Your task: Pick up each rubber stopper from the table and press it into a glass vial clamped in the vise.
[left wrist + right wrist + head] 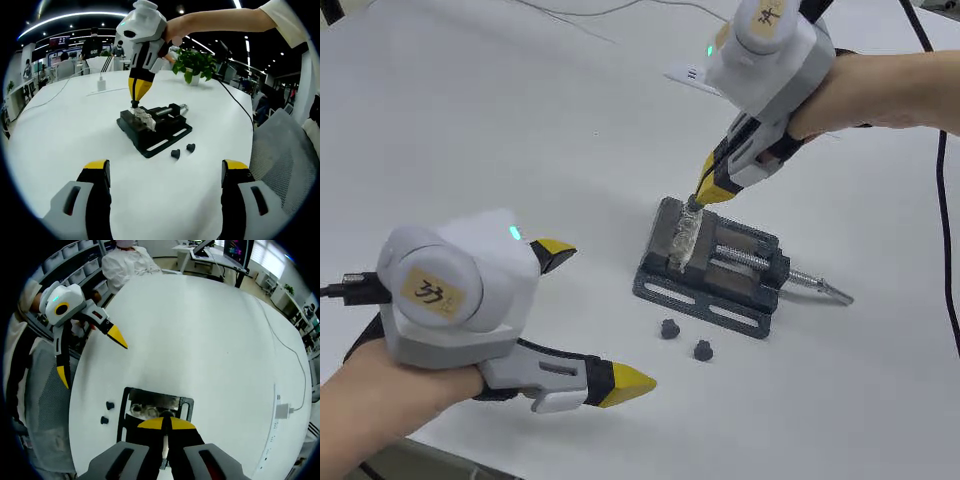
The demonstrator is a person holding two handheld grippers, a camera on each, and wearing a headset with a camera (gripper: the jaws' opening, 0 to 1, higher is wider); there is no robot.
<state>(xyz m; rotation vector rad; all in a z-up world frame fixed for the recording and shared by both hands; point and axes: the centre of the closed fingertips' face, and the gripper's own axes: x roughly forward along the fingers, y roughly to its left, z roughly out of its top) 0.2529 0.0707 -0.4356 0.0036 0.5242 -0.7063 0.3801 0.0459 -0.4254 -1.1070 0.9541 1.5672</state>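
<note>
Two rubber stoppers are lying on the table, lower centre, beside the vise. The right hand-held gripper is pinching a third stopper atop the vial, and the left hand-held gripper is hanging open.

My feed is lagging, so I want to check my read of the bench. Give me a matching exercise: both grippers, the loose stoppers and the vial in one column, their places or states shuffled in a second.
Things
1. left gripper
2. right gripper
3. two loose stoppers
4. glass vial

Places or states
A. lying on the table beside the base of the vise
B. clamped in the vise
C. jaws wide open, over bare table, apart from the vise
D. jaws together, tips at the vial's top

Pairs: 1-C, 2-D, 3-A, 4-B
</note>
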